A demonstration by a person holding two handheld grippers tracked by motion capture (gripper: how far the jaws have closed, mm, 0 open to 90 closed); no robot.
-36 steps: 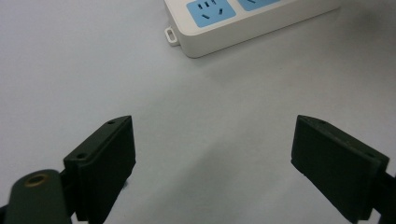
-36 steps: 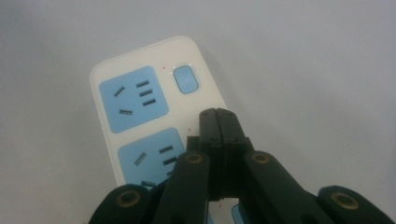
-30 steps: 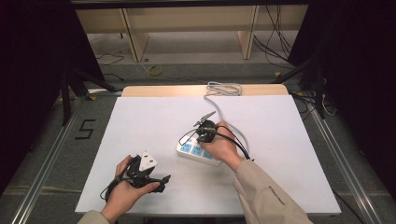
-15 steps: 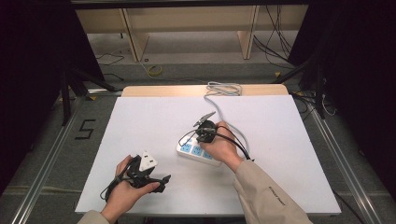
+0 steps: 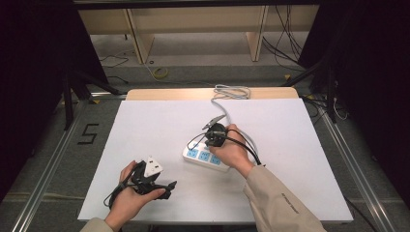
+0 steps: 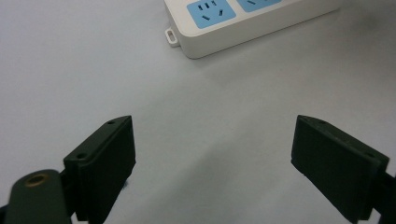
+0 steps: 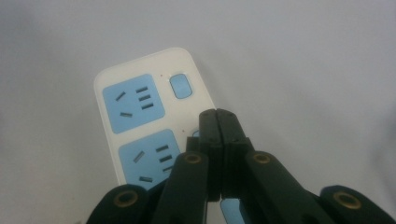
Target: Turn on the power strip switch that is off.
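The right gripper (image 7: 217,114), jaws pressed together and holding nothing, is pushing a switch on the power strip (image 7: 140,123) — the left gripper (image 6: 212,154) is waiting wide open nearby; lifting off seems next.

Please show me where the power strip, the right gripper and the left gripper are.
power strip (image 7: 133,105): right gripper view, end socket's blue face.
right gripper (image 7: 217,116): right gripper view, closed jaw tips.
left gripper (image 6: 212,156): left gripper view, gap between open jaws.

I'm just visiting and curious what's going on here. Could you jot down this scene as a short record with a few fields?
Surface: white table
Main thing: white power strip with blue sockets, lying flat
Its cord: runs to the table's far edge
Right gripper: fingers shut, tips over the strip beside a blue switch
Left gripper: fingers wide open, nothing between them, short of the strip's end
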